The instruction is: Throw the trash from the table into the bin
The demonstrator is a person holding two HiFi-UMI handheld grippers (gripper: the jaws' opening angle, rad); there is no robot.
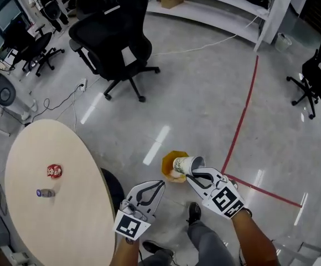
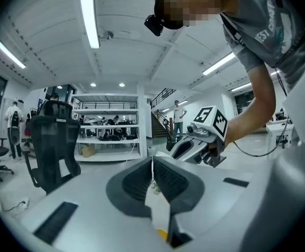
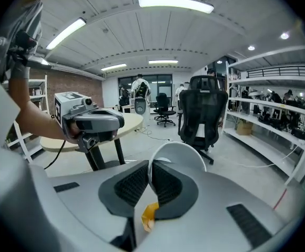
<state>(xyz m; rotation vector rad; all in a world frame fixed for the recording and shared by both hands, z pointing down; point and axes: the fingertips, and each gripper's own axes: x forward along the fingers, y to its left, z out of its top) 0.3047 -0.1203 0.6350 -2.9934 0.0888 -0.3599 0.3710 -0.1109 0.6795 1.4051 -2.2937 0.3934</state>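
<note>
Now left hand-held gripper (image 1: pixel 161 183) pinches one paper scrap (image 2: pixel 160 210), right hand-held gripper (image 1: pixel 190 176) one cup (image 1: pixel 186 163).

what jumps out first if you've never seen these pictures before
The right gripper pinches the rim of a paper cup just at a small yellow bin on the floor. Beside it, the left gripper is closed on a thin white scrap. On the oval table at the left lie a small red item and what looks like a small bottle.
</note>
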